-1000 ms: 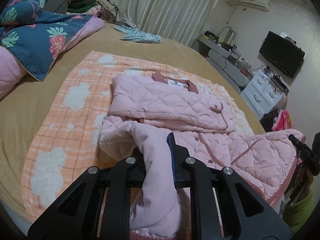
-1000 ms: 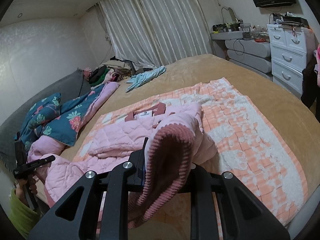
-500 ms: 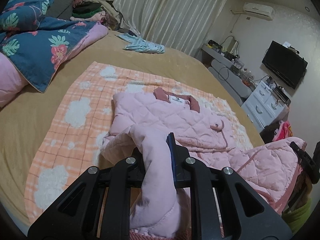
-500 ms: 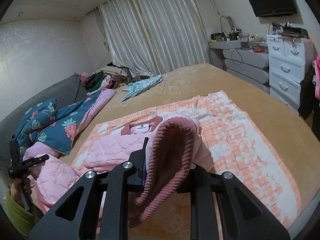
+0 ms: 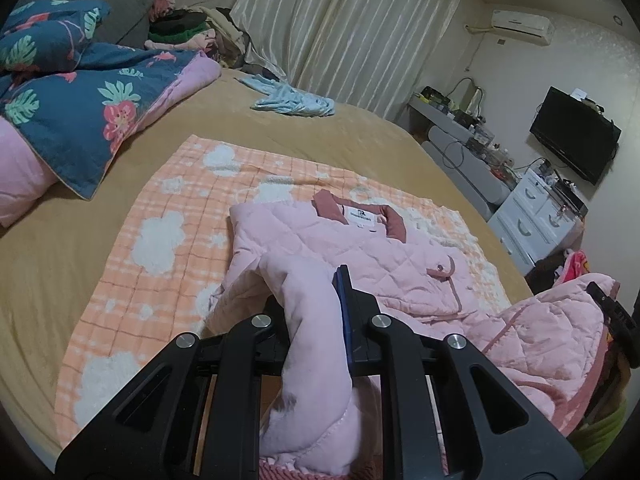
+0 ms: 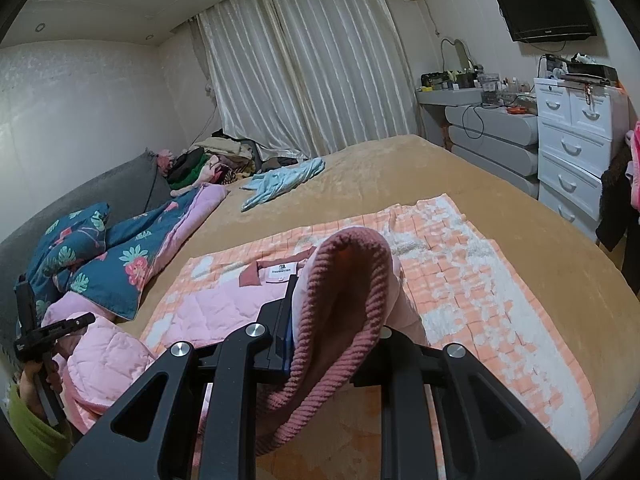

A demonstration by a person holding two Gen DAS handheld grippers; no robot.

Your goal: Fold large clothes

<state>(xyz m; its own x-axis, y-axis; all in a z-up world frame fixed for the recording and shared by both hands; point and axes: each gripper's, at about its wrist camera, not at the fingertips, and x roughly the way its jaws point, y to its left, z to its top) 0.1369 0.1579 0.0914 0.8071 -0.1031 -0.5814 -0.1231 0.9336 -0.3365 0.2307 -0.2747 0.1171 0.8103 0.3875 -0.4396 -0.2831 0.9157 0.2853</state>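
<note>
A pink quilted jacket lies on an orange checked blanket, collar toward the curtains, sleeves folded across its chest. My left gripper is shut on the jacket's bottom hem at its left corner and holds it lifted. My right gripper is shut on the ribbed dark-pink hem at the other corner, also lifted. The upper jacket shows in the right wrist view. Each gripper appears at the edge of the other's view, the right gripper and the left gripper.
The blanket lies on a tan bed. A blue floral quilt and a pillow lie at the left. A light blue garment lies near the curtains. A pile of clothes sits in the corner. White drawers stand right of the bed.
Both grippers have carried the lifted hem forward toward the collar, so the lower part of the jacket rises off the blanket. The cameras sit higher and closer to the jacket's chest.
</note>
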